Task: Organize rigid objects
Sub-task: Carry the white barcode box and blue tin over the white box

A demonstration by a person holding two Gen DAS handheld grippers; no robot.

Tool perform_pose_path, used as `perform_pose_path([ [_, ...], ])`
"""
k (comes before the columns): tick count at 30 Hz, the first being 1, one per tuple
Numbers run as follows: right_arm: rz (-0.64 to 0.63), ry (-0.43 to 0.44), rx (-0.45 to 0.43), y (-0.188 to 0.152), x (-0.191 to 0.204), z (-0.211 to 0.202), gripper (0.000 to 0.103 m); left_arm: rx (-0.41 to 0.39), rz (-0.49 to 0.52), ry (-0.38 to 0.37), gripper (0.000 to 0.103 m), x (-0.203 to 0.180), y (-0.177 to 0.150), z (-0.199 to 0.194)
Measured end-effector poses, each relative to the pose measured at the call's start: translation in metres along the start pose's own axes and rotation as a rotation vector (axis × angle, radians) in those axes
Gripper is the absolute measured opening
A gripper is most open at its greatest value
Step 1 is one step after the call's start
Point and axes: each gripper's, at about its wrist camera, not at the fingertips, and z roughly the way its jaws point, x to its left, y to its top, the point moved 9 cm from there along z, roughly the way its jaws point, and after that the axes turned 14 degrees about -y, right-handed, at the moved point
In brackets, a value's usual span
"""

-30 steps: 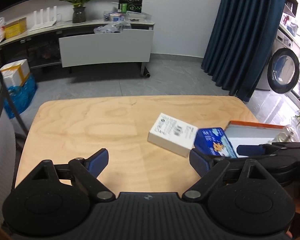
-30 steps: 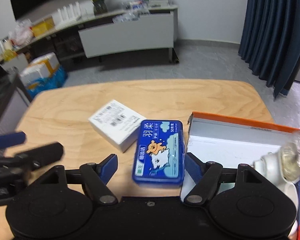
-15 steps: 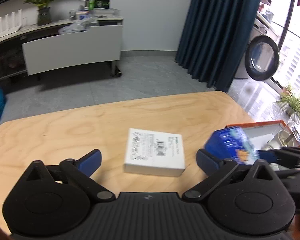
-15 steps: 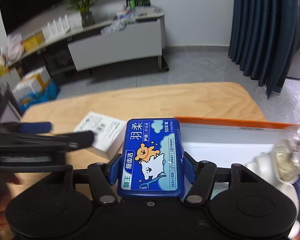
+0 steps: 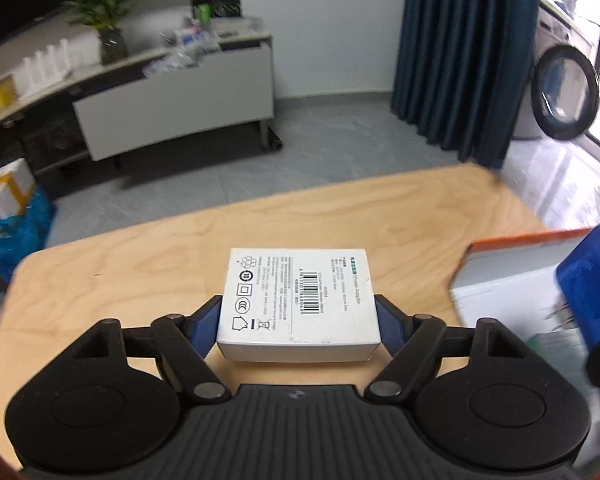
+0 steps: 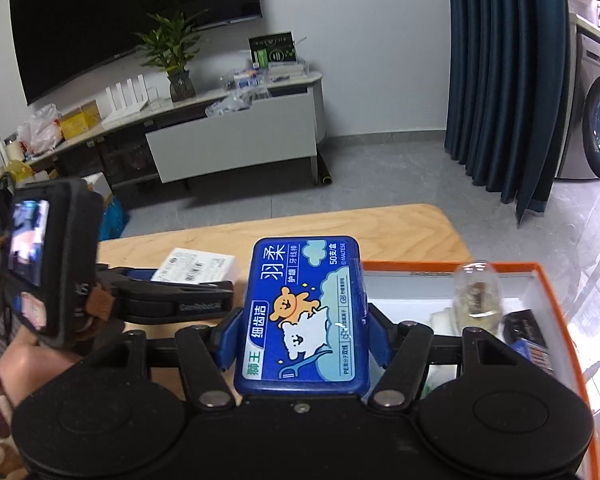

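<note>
Boxes were the work: the white box [image 5: 300, 302] lay on the tabletop [image 5: 140, 264] between the pads of the left gripper [image 5: 298, 322], whose jaws had just been closing and met its sides. The right gripper [image 6: 302, 334] pinched the blue tin [image 6: 306, 314], raised beside the orange-rimmed box [image 6: 556, 320].
</note>
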Motion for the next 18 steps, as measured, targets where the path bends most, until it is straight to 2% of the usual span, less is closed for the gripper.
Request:
perform_pose_path([
  [6, 0.027, 0.001, -0.026, -0.01, -0.019, -0.044, 0.074, -0.069, 0.005, 0.055, 0.079, -0.041, -0.001, -0.074],
  [10, 0.036, -0.012, -0.052, -0.019, -0.041, -0.077, 0.074, -0.098, -0.032, 0.032, 0.079, -0.072, -0.01, -0.112],
  [12, 0.043, -0.028, -0.064, -0.024, -0.055, -0.092, 0.074, -0.104, -0.034, 0.029, 0.079, -0.088, -0.016, -0.126],
  [18, 0.072, -0.063, -0.084, -0.041, -0.095, -0.128, 0.074, -0.107, -0.029, -0.001, 0.079, -0.133, -0.026, -0.133],
])
